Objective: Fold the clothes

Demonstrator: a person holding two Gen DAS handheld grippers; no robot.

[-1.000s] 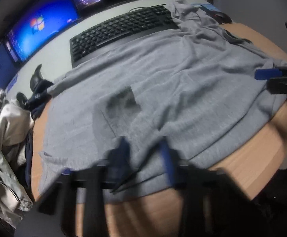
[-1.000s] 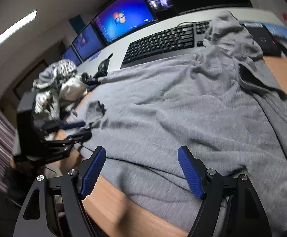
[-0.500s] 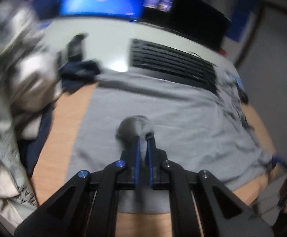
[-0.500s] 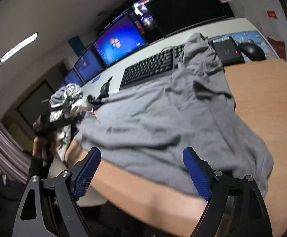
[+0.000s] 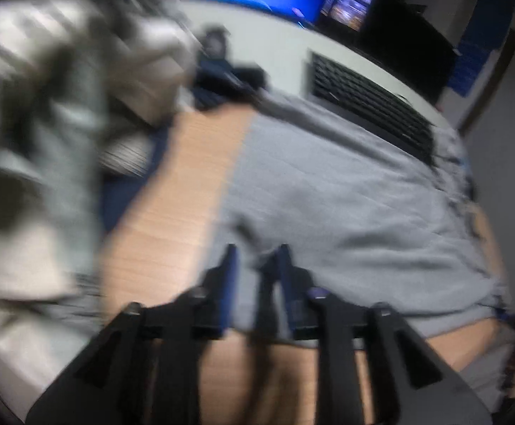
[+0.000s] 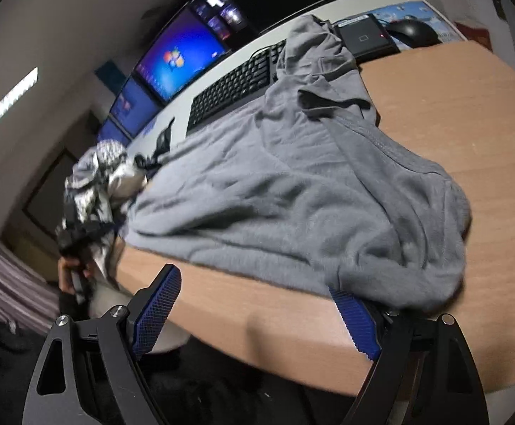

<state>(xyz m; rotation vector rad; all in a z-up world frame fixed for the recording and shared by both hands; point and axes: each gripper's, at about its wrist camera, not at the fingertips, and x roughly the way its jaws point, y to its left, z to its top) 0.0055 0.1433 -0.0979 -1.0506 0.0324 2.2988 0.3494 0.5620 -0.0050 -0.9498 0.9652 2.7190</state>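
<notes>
A grey garment (image 5: 346, 194) lies spread over the wooden table (image 5: 186, 184), its far edge against a black keyboard (image 5: 367, 102). My left gripper (image 5: 255, 262) hovers at the garment's near left corner. Its jaws are opening; grey cloth shows beneath the gap, and the pads do not press on it. This view is blurred. In the right wrist view the garment (image 6: 275, 184) is rumpled, with its near right corner bunched. My right gripper (image 6: 253, 283) stands wide open at the table's front edge (image 6: 292, 322). The bunched hem drapes over its right finger (image 6: 354, 315); nothing is pinched.
Patterned clothes (image 6: 94, 173) are piled at the table's left end, and a person's hand (image 6: 71, 269) holds the left gripper just below them. The keyboard (image 6: 232, 88), lit monitors (image 6: 179, 56), a black box (image 6: 365, 37) and a mouse (image 6: 411, 30) line the back. Bare wood (image 6: 452, 113) shows on the right.
Half a second ago my left gripper was shut on a bunch of the grey cloth; now its jaws are parted and the cloth lies below. The right gripper drew back to the table's front edge.
</notes>
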